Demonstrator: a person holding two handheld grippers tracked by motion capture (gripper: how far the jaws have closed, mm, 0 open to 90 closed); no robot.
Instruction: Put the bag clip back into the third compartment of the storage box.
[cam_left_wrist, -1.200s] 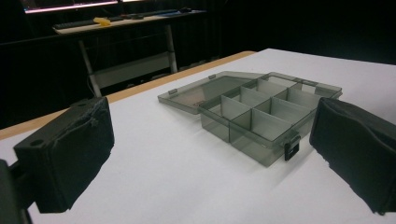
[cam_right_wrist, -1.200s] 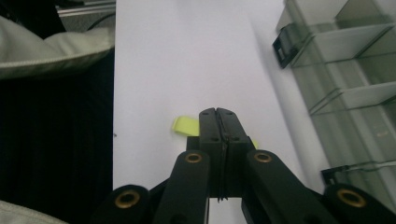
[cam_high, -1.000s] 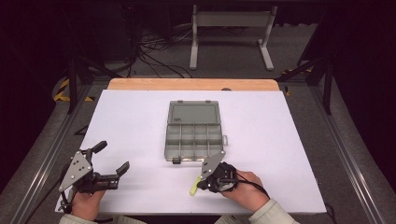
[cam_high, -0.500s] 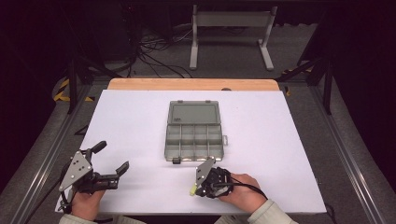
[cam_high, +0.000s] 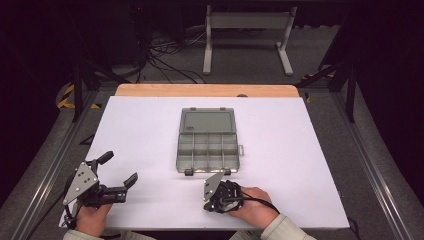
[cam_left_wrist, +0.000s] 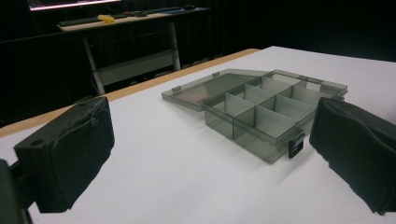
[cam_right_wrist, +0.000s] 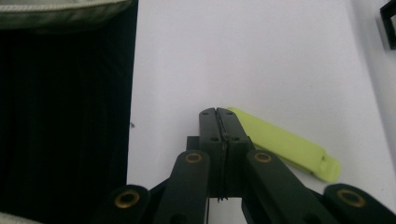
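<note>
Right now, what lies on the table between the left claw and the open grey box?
Nothing: in the left gripper view, bare white table runs from the open left claw to the grey compartment box.

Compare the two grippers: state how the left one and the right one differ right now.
The left gripper stands open with nothing between its pads; the right gripper is shut, a yellow-green strip beside it. The left faces the open compartment box; the right points down at the table. Both sit at the table's near edge.

High view overhead, facing forward-down; left gripper view low, sharing compartment box (cam_high: 208, 140).
</note>
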